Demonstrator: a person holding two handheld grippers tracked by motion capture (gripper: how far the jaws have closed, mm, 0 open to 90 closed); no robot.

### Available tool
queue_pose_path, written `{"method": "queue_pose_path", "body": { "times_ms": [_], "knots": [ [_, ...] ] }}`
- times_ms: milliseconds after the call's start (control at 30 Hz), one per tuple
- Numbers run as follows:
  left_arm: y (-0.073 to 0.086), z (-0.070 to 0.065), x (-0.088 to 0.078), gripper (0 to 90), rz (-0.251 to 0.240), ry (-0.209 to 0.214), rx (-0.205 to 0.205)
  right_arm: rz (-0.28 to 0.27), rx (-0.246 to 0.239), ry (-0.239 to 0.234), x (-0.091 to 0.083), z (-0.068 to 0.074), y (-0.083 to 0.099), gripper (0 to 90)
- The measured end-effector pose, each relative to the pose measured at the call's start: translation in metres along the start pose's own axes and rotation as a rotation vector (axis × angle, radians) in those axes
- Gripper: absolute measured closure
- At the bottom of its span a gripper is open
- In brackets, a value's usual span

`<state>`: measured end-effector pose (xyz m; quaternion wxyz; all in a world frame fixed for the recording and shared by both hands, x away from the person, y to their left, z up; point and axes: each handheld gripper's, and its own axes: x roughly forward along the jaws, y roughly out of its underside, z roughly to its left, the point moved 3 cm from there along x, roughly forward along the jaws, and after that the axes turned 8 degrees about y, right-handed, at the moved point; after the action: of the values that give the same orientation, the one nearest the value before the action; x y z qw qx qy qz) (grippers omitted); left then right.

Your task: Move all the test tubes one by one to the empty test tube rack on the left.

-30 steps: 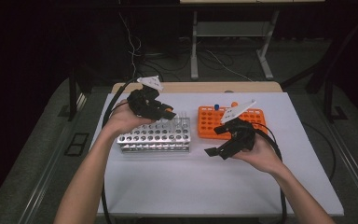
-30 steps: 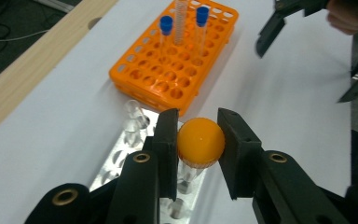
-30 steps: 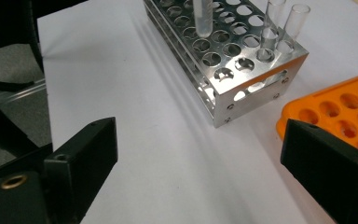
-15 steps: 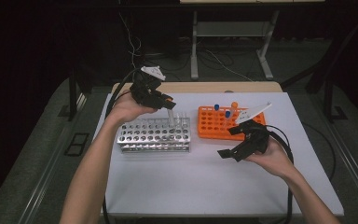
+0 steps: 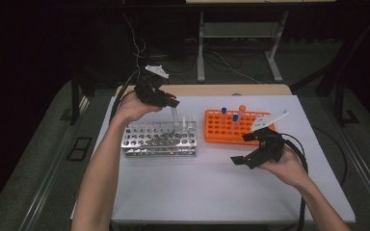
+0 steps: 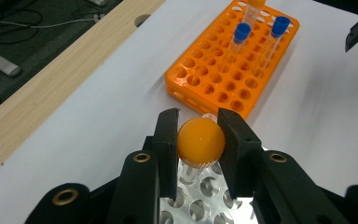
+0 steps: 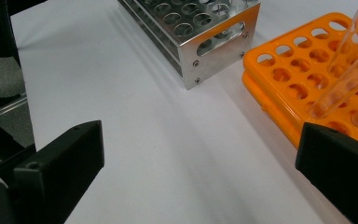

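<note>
High view: my right gripper (image 5: 251,148) has drawn nearer, and its jaws have just been opening, nothing between them. My left gripper (image 5: 173,107), farther left, has shifted left and grasps the orange-capped tube (image 6: 200,141) above the metal rack (image 5: 159,140). No writing readable.

The room is dim, with light falling mainly on the white worktop (image 5: 212,192), which has a pale wooden strip (image 5: 207,90) along its far edge. Around it the floor (image 5: 38,144) is dark grey carpet. Beyond the worktop stands a light-coloured metal table frame (image 5: 241,33) with slanting legs, and loose cables (image 5: 221,62) lie tangled on the floor beneath it. A dark floor plate (image 5: 79,147) sits to the left. The far background fades to black.
</note>
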<state>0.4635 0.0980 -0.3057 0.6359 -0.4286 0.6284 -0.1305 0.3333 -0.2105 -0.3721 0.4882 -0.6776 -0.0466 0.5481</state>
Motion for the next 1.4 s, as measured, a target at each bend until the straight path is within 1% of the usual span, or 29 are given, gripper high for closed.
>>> {"method": "queue_pose_path", "body": {
  "times_ms": [233, 433, 533, 633, 833, 967, 1100, 1233, 1300, 1367, 1400],
  "knots": [
    [0.002, 0.002, 0.012, 68.7, 0.029, 0.003, 0.007, -0.002, 0.021, 0.007, -0.001, -0.005, 0.009, 0.6],
    [0.007, 0.003, 0.018, 68.7, 0.032, 0.002, 0.0, -0.012, 0.048, 0.023, -0.005, -0.013, 0.016, 0.6],
    [0.011, 0.004, 0.019, 68.6, 0.032, 0.004, -0.008, -0.018, 0.067, 0.036, -0.007, -0.021, 0.021, 0.6],
    [0.016, 0.005, 0.021, 68.5, 0.027, 0.005, -0.013, -0.023, 0.101, 0.053, -0.008, -0.032, 0.024, 0.6],
    [0.022, 0.006, 0.026, 68.3, 0.03, 0.014, -0.021, -0.028, 0.152, 0.076, -0.008, -0.05, 0.027, 0.6],
    [0.025, 0.005, 0.028, 68.1, 0.028, 0.03, -0.023, -0.023, 0.165, 0.087, -0.006, -0.059, 0.026, 0.6],
    [0.027, 0.005, 0.028, 67.4, 0.025, 0.035, -0.03, -0.018, 0.175, 0.097, -0.006, -0.068, 0.023, 0.7],
    [0.027, 0.002, 0.025, 57.1, 0.015, 0.034, -0.05, -0.019, 0.181, 0.107, -0.004, -0.075, 0.02, 0.7],
    [0.028, 0.0, 0.023, 48.5, 0.005, 0.03, -0.062, -0.017, 0.185, 0.111, -0.003, -0.077, 0.018, 0.7],
    [0.028, -0.004, 0.02, 45.1, -0.007, 0.031, -0.065, -0.018, 0.183, 0.115, -0.001, -0.079, 0.016, 0.7],
    [0.028, -0.006, 0.018, 41.5, -0.011, 0.024, -0.067, -0.018, 0.182, 0.117, -0.001, -0.08, 0.015, 0.7]
  ]
}}
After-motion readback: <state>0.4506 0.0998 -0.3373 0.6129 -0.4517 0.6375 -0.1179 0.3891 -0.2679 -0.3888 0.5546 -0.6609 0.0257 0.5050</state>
